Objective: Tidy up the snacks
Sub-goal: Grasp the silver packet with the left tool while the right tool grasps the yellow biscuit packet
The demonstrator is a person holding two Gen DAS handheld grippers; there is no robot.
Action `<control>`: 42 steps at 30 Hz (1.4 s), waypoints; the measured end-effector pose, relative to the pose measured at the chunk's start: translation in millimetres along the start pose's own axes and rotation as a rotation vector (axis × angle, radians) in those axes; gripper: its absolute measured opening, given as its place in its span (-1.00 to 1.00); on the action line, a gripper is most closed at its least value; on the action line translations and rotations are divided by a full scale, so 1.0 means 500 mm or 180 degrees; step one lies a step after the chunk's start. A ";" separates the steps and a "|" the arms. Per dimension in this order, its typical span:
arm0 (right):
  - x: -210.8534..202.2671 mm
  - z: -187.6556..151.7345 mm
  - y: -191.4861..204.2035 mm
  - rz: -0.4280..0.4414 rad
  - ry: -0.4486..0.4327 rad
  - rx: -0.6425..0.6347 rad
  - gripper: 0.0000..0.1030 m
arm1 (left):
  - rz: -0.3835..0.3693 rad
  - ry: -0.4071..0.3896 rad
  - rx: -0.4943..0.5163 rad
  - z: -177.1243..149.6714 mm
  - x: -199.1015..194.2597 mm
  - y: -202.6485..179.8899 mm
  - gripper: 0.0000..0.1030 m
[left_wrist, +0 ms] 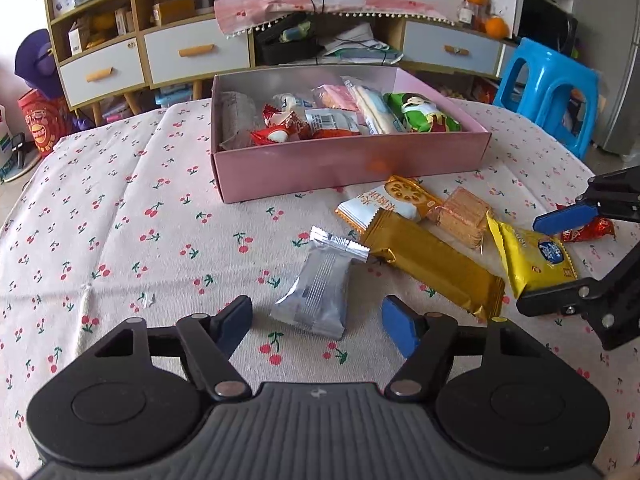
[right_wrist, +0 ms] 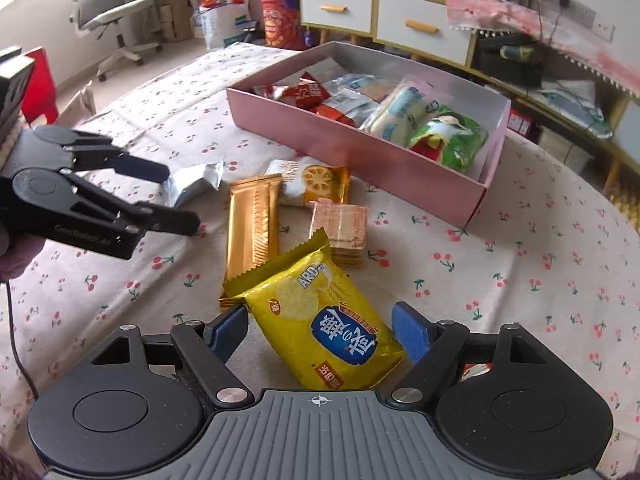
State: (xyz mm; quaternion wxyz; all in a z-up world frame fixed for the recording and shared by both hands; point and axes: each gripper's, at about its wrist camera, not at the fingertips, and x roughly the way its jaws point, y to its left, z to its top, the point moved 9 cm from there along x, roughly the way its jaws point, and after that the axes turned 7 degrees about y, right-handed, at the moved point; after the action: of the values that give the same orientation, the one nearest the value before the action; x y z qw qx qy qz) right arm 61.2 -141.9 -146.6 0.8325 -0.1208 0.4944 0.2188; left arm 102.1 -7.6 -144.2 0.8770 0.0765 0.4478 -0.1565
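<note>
A silver packet (left_wrist: 316, 292) lies flat on the cherry-print tablecloth between the fingers of my left gripper (left_wrist: 316, 326), with a gap on each side; the jaws are open. In the right wrist view a yellow chip packet (right_wrist: 324, 320) lies between the fingers of my right gripper (right_wrist: 320, 330); the pads stand close to its edges and the bag is uncrushed. Beyond lie a gold bar (right_wrist: 252, 224), a white-and-orange packet (right_wrist: 308, 180) and a clear cracker pack (right_wrist: 340, 228). The pink box (left_wrist: 352, 168) holds several snacks.
A small red candy (left_wrist: 588, 232) lies behind the right gripper (left_wrist: 528, 263). The left gripper (right_wrist: 180, 196) hovers over the silver packet (right_wrist: 196, 184). A blue stool (left_wrist: 548, 92) and a drawer cabinet (left_wrist: 196, 52) stand past the table's far edge.
</note>
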 end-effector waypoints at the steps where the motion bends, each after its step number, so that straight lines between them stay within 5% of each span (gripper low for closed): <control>1: 0.001 0.000 0.001 -0.0034 0.0001 -0.0028 0.57 | -0.0005 -0.0001 0.0004 0.001 0.001 -0.001 0.28; 8: 0.010 -0.011 0.002 -0.0164 0.0059 -0.0171 0.58 | -0.0045 -0.0032 0.0031 0.009 0.002 -0.007 0.06; 11: 0.008 -0.009 0.013 -0.0167 0.0044 -0.0247 0.49 | -0.0062 -0.0035 0.0052 0.011 0.002 -0.012 -0.16; 13: 0.006 -0.008 0.021 -0.0164 0.0031 -0.0281 0.27 | -0.0078 -0.0027 0.0052 0.012 0.000 -0.014 -0.31; 23: -0.003 0.006 0.044 -0.0114 0.0065 -0.0166 0.14 | -0.0131 0.0039 -0.0135 0.024 -0.020 -0.011 -0.34; 42: -0.056 0.120 -0.068 -0.0245 -0.0236 0.0985 0.14 | -0.0192 -0.0125 -0.0569 0.120 -0.042 -0.005 -0.35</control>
State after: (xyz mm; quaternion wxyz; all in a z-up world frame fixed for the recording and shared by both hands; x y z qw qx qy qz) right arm 112.3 -153.5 -93.9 0.8666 -0.0019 0.4861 0.1123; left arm 135.5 -22.1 -92.2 0.8838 -0.0186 0.4449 -0.1438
